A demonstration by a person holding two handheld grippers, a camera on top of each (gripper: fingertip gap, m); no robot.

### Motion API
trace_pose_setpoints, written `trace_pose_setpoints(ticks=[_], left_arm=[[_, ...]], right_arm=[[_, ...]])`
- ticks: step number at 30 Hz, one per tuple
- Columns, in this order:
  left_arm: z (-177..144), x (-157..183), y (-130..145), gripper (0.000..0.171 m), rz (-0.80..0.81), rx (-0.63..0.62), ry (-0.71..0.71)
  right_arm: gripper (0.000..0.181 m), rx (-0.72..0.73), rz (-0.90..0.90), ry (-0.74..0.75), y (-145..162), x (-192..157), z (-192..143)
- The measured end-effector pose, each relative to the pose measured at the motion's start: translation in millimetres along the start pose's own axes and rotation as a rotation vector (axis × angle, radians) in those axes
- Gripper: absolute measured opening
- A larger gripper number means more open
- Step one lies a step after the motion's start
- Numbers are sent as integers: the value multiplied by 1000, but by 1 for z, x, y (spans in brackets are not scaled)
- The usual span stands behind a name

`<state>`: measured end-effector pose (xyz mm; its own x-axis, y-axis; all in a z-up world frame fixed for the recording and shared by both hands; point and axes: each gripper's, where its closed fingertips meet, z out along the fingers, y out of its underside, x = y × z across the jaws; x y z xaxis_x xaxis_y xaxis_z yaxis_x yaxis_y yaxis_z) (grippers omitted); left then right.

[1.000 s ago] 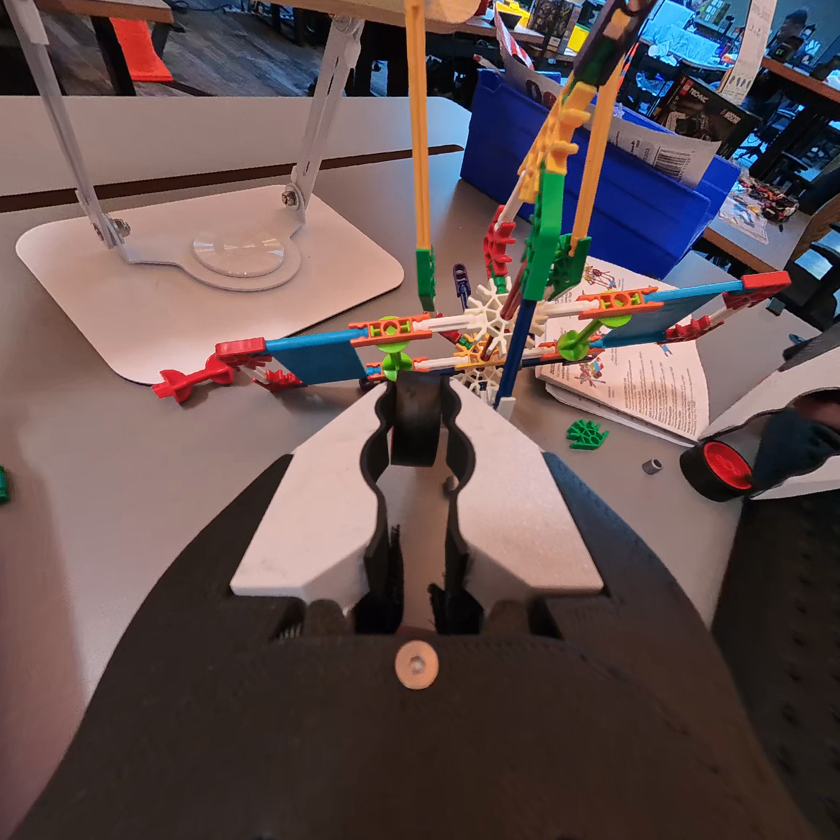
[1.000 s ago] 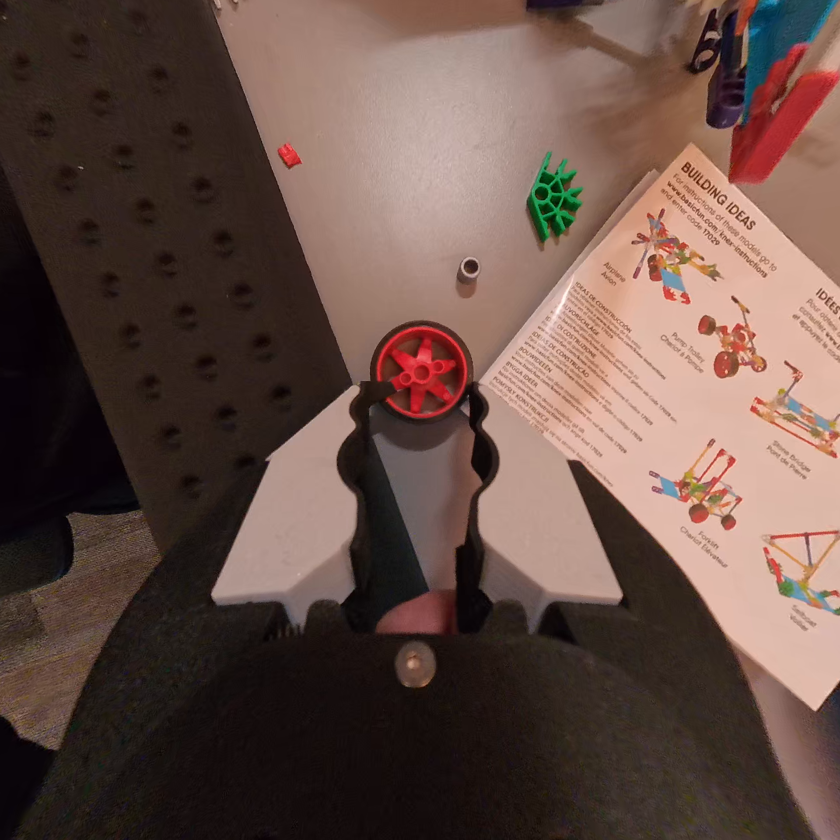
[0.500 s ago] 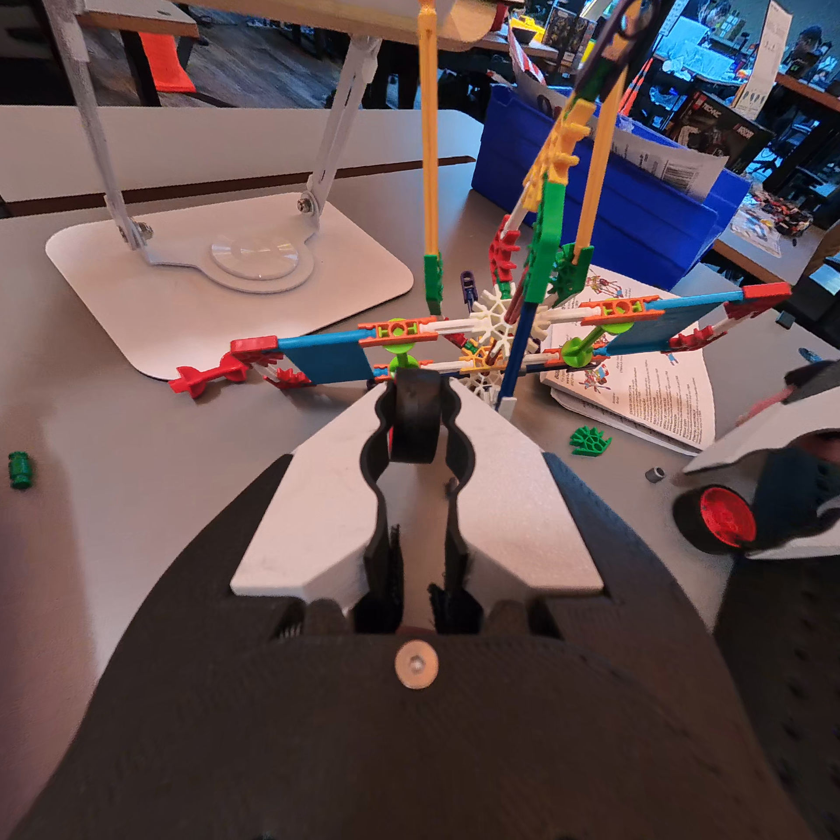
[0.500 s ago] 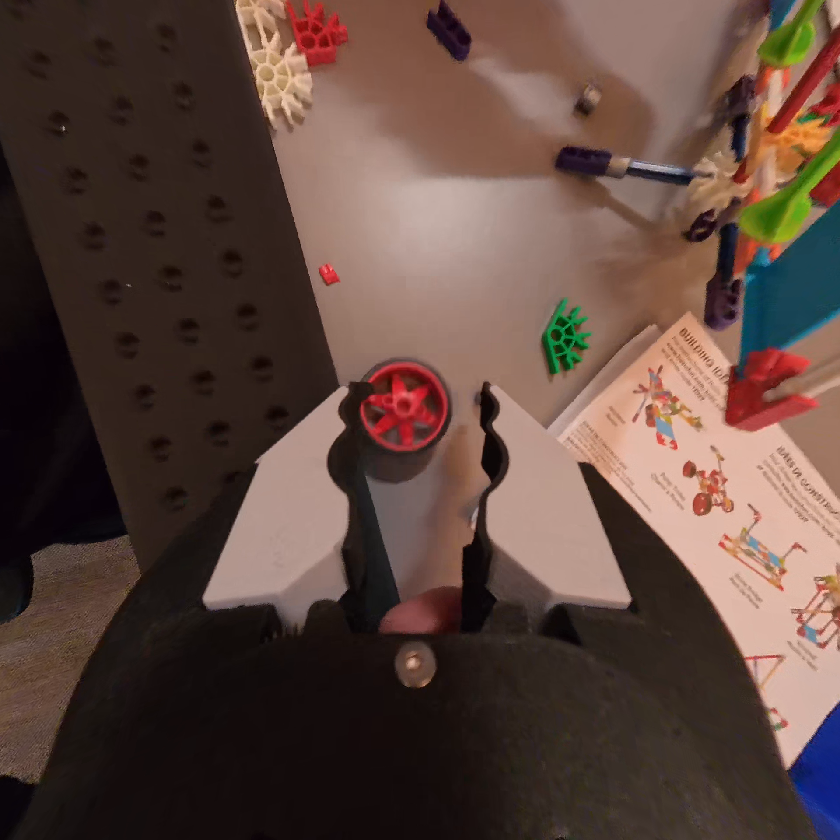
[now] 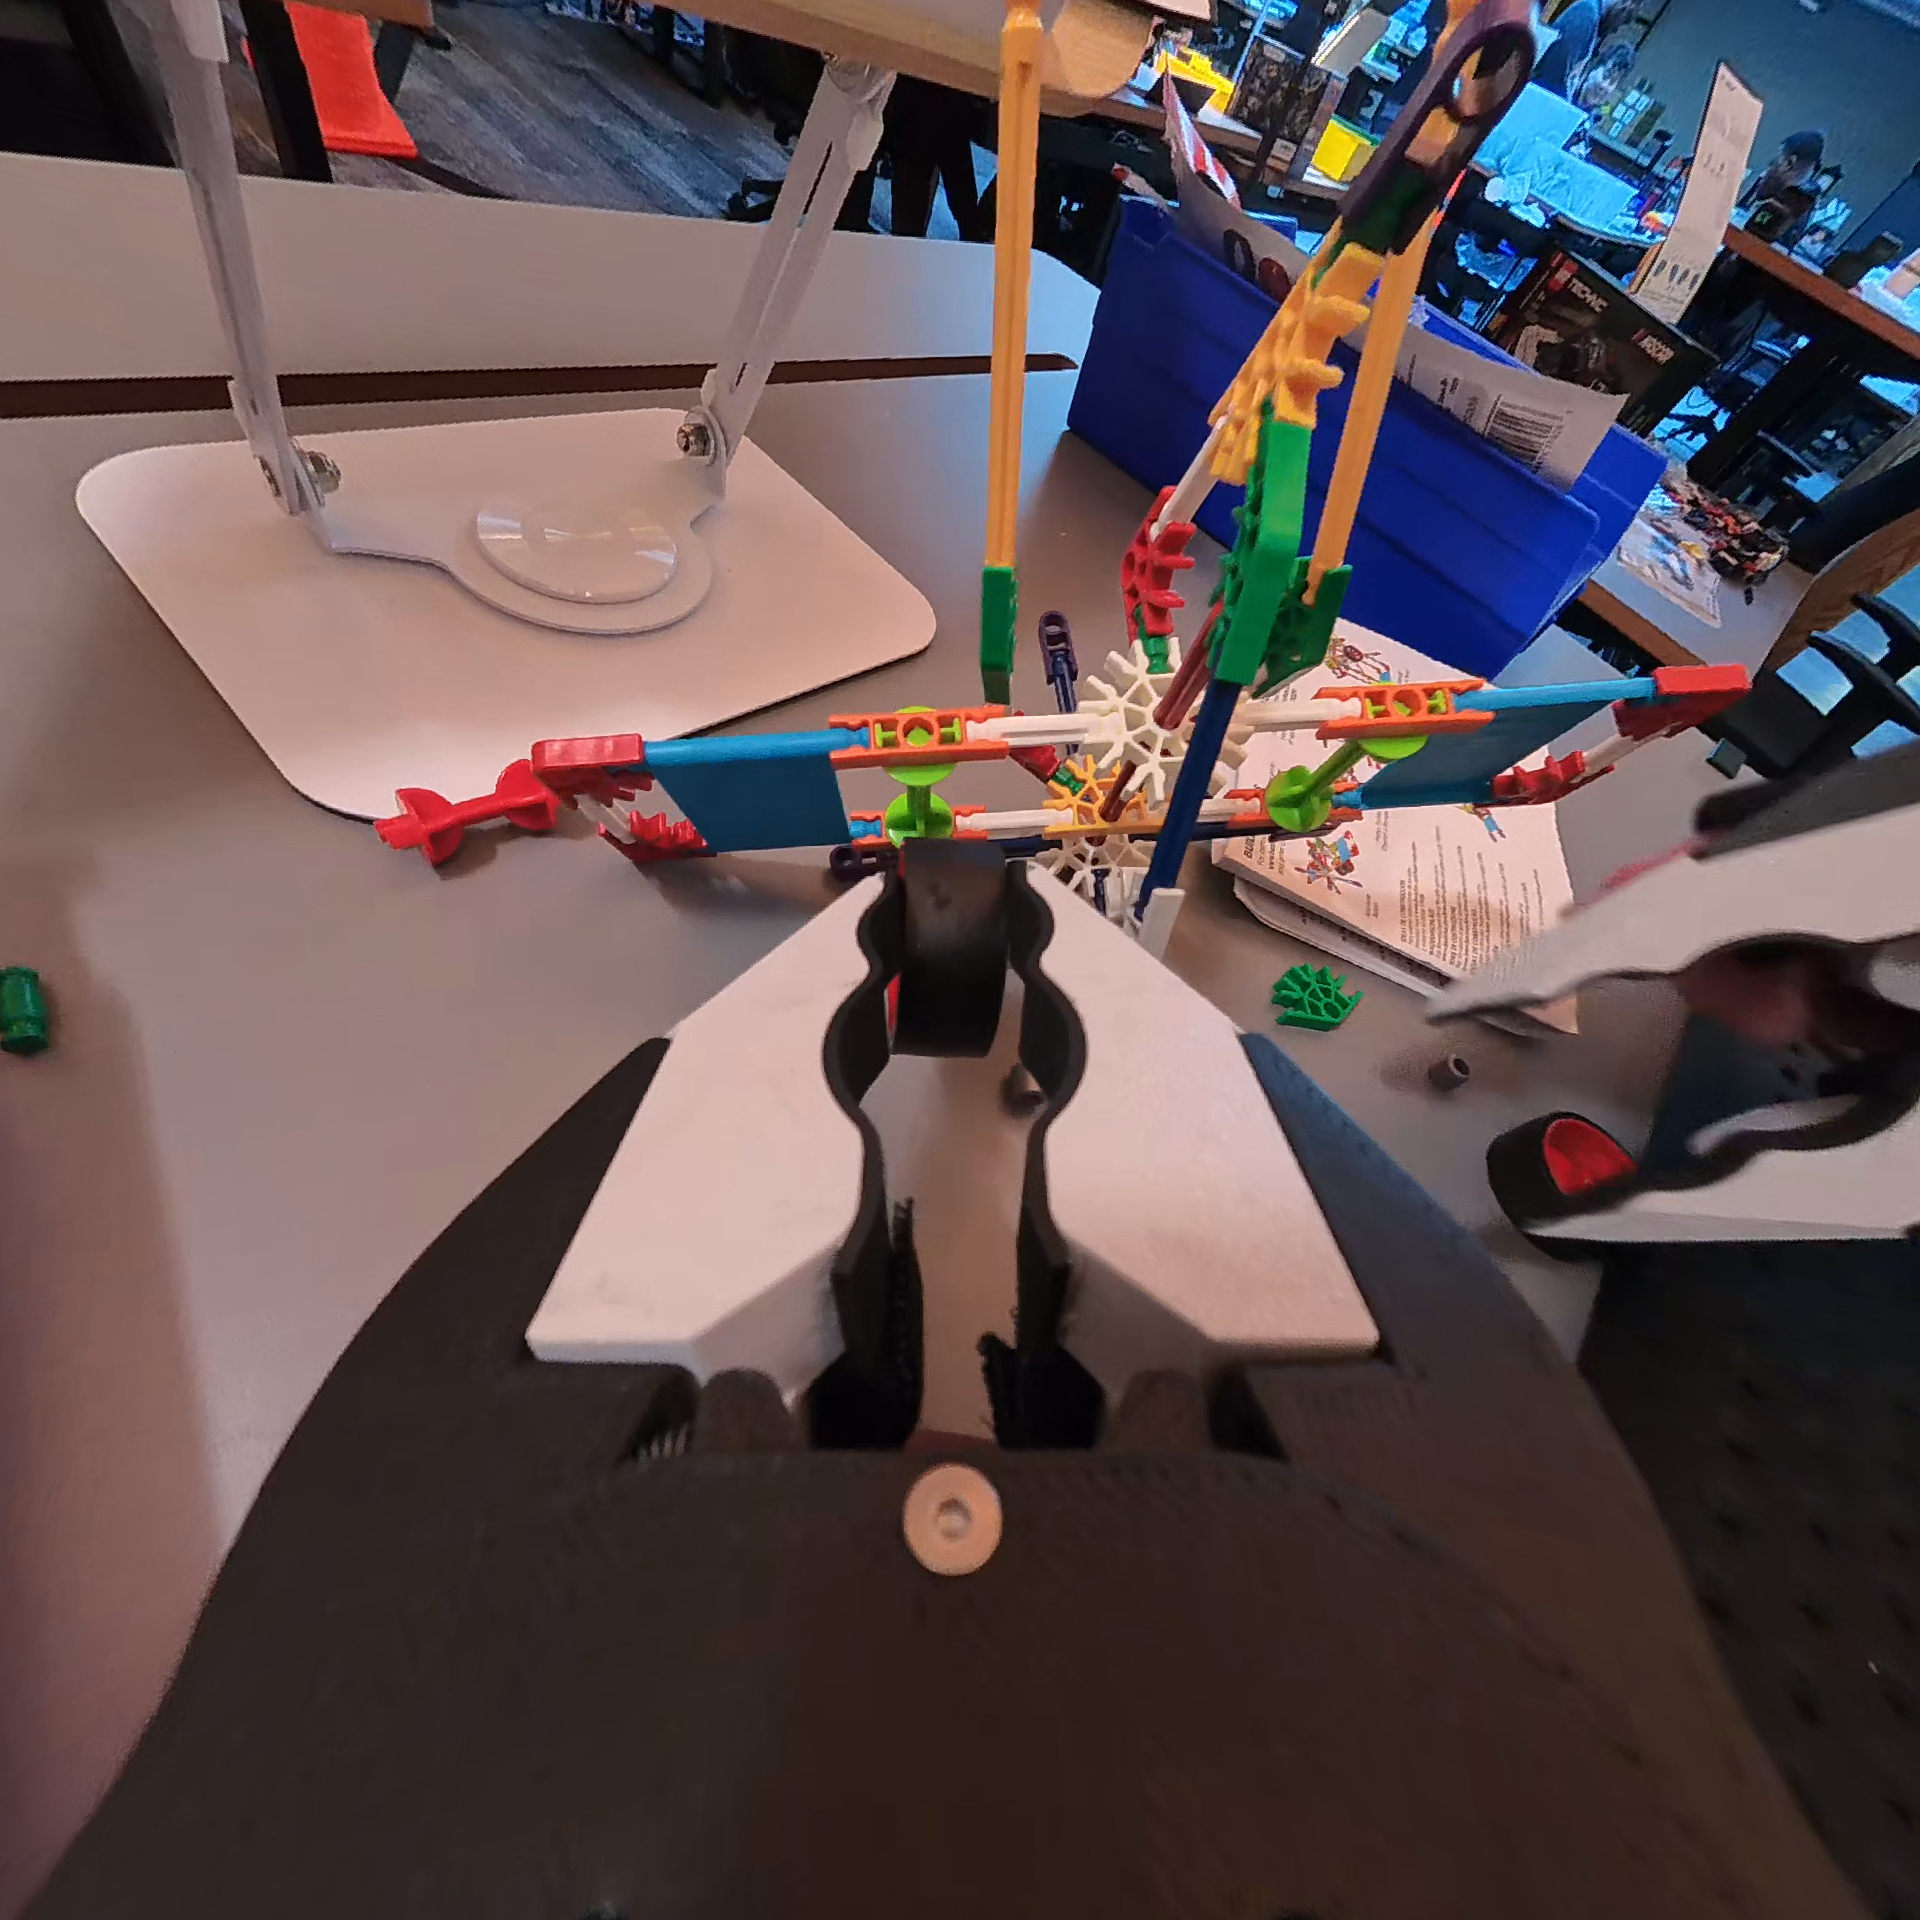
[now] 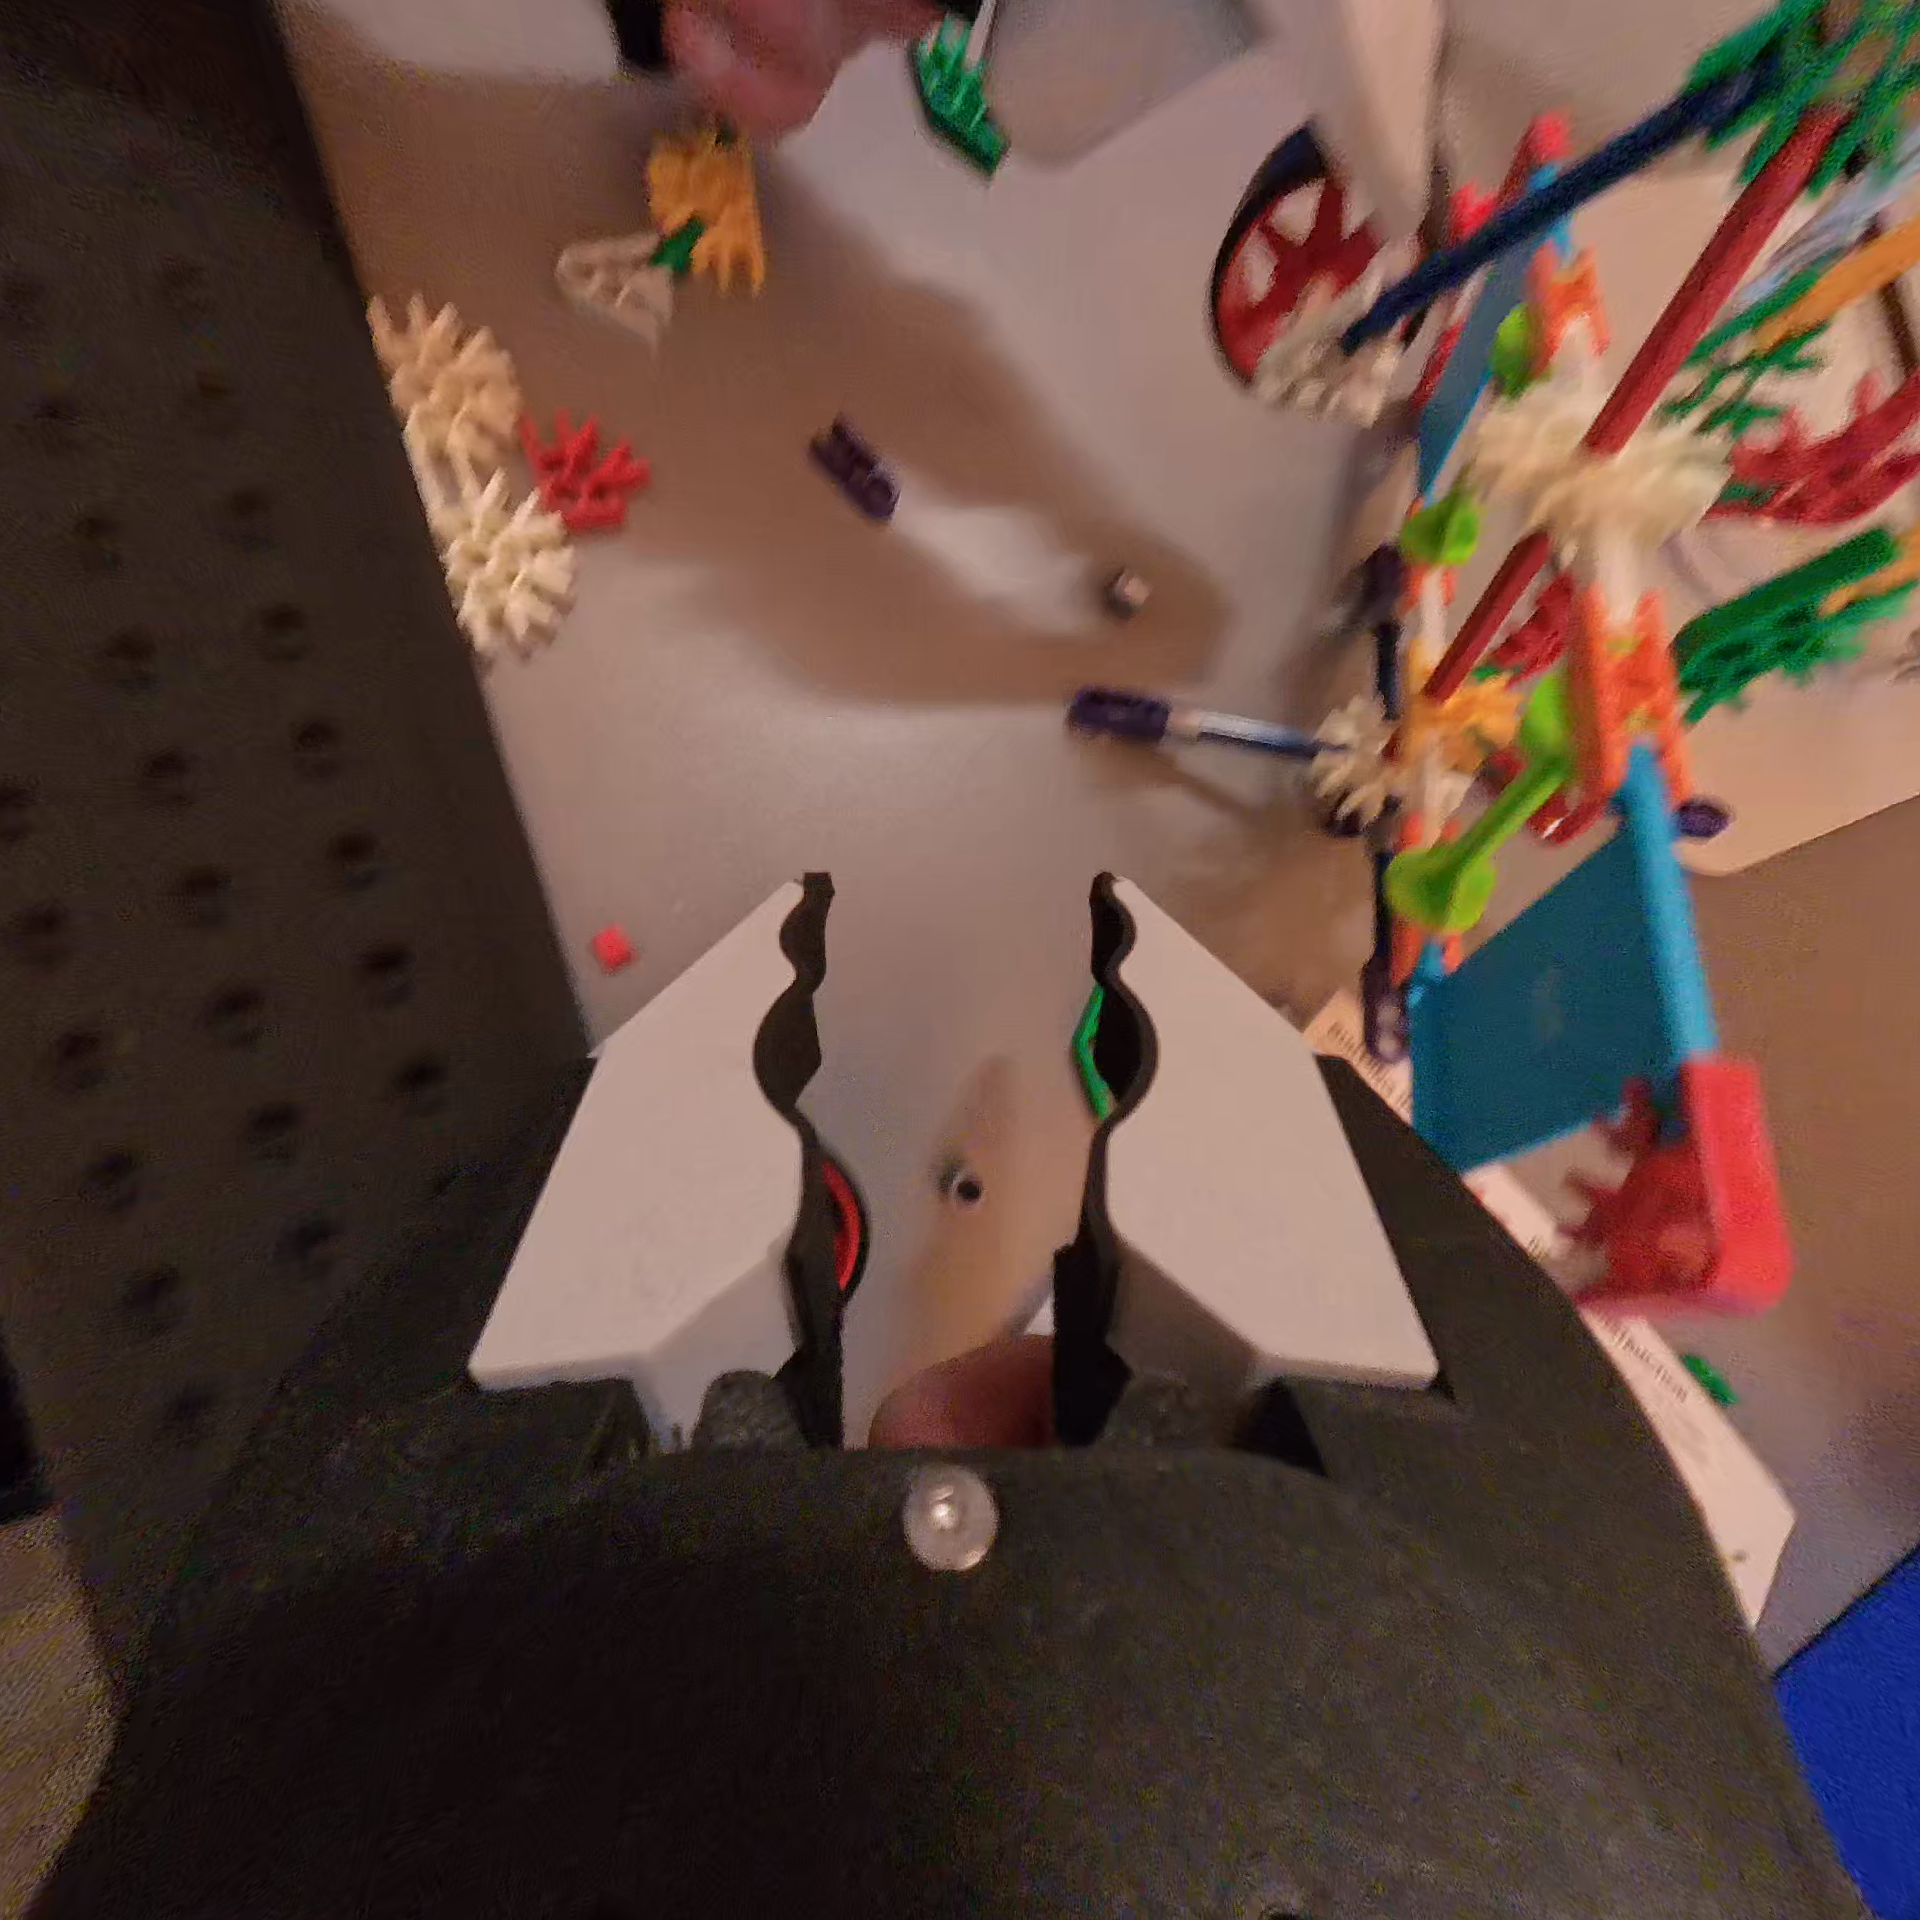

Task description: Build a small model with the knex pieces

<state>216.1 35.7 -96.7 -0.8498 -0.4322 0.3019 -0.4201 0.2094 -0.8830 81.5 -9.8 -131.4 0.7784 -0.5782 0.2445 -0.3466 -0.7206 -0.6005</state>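
- Now R gripper (image 6: 956, 899) is being held w/ jaws apart, empty; red-hub wheel (image 6: 840, 1226), between them 1 s ago, is being left on table (image 6: 935, 727) under one finger.
- L gripper (image 5: 948, 904) is being kept clenched on black tyre (image 5: 948, 977), just before rod-and-connector model (image 5: 1132, 727).

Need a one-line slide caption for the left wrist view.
Left gripper shut on a black wheel before a colourful rod-and-connector model.

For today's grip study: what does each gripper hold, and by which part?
Left gripper clamps a black wheel across its flat sides. Right gripper is open, holding nothing.
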Motion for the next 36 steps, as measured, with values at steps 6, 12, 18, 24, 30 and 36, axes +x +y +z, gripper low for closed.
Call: trace_pose_setpoints(ticks=[6,12,18,24,30,36], left_arm=[[-2,2,-2,17,-6,11,2],[-2,6,0,17,-4,6,10],[-3,6,-1,17,-4,17,-2],[-2,8,2,17,-9,22,-9],[-2,17,3,17,-28,33,12],[-1,29,3,17,-36,41,78]], right_arm=[[32,125,10,148,-47,36,28],[14,195,16,225,-72,48,35],[7,211,38,274,-77,57,41],[7,211,56,311,-75,60,45],[8,224,61,321,-76,60,46],[12,219,56,325,-74,59,50]])
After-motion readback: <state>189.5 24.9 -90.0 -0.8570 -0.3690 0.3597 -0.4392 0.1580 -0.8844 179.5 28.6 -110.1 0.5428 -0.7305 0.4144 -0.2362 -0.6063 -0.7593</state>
